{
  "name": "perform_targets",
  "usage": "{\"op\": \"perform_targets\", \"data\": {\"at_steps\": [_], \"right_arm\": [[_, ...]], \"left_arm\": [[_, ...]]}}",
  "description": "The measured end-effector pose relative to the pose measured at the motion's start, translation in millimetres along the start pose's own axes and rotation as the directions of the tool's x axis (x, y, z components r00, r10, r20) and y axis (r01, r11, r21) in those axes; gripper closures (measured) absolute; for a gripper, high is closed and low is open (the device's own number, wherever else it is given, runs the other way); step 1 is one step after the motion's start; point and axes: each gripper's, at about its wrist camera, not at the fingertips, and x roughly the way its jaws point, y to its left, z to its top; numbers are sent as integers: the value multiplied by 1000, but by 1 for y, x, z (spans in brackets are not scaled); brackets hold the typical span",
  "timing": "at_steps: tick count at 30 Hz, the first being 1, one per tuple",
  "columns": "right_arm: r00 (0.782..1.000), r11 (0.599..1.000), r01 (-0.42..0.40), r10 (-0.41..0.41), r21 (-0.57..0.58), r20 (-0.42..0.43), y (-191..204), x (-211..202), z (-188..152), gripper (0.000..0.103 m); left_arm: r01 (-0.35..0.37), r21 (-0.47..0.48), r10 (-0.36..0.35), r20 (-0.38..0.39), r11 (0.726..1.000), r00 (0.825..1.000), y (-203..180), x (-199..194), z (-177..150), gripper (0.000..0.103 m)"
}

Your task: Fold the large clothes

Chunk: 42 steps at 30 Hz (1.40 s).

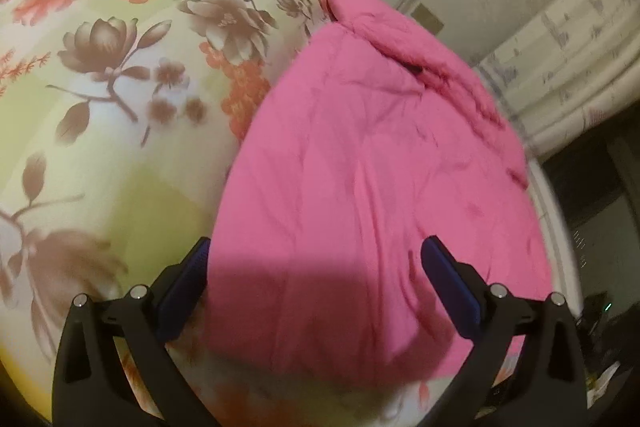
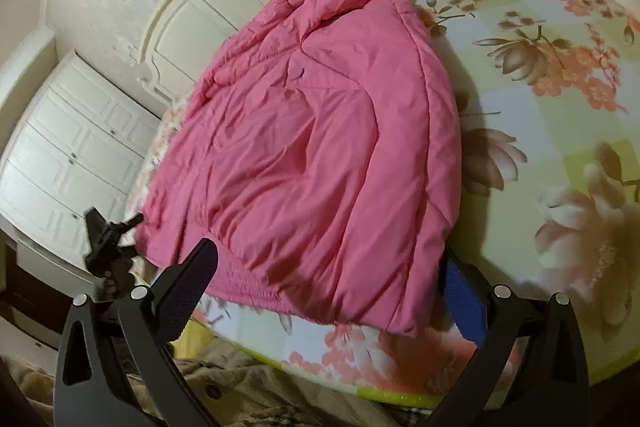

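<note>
A pink padded jacket point(image 2: 320, 131) lies spread on a bed with a floral sheet point(image 2: 552, 75), collar toward the headboard and elastic hem toward me. My right gripper point(image 2: 328, 269) stands open at the hem, and the hem's corner hides part of its right finger. In the left wrist view the same jacket point(image 1: 380, 167) fills the right half over the floral sheet point(image 1: 120, 87). My left gripper point(image 1: 318, 261) is open, its fingers spread on either side of the jacket's near edge. Neither holds any cloth.
A cream headboard point(image 2: 192, 27) and white wardrobe doors point(image 2: 80, 155) stand beyond the bed's left side. A black device point(image 2: 108, 247) juts up by the jacket's lower left corner. Brownish checked cloth point(image 2: 240, 399) lies below the bed's near edge.
</note>
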Motion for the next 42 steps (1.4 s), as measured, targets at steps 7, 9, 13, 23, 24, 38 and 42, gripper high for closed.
{"op": "perform_targets", "data": {"at_steps": [7, 9, 13, 23, 24, 38, 42], "right_arm": [[1000, 1000, 13, -13, -15, 16, 2, 4, 7, 4], [1000, 999, 29, -29, -20, 9, 4, 5, 8, 4], [999, 998, -28, 26, 62, 42, -7, 1, 7, 4], [1000, 998, 11, -12, 60, 20, -14, 1, 5, 49], [1000, 997, -8, 6, 80, 25, -18, 2, 6, 49], [964, 987, -143, 154, -65, 216, -1, -45, -6, 78], [927, 970, -197, 231, -141, 296, 4, -93, -21, 82]], "left_arm": [[-3, 41, 2, 17, 999, 1000, -2, 4, 2, 2], [-22, 55, 19, 53, 998, 998, -4, 4, -3, 2], [-74, 83, 73, 10, 994, 997, -15, 10, -1, 2], [-82, 100, 85, -31, 992, 996, -17, -1, -5, 44], [-77, 99, 80, -29, 992, 996, -18, 0, -5, 39], [88, 69, -90, 19, 994, 996, -40, -41, -15, 77], [170, 128, -175, 33, 977, 984, -53, -82, -31, 77]]}}
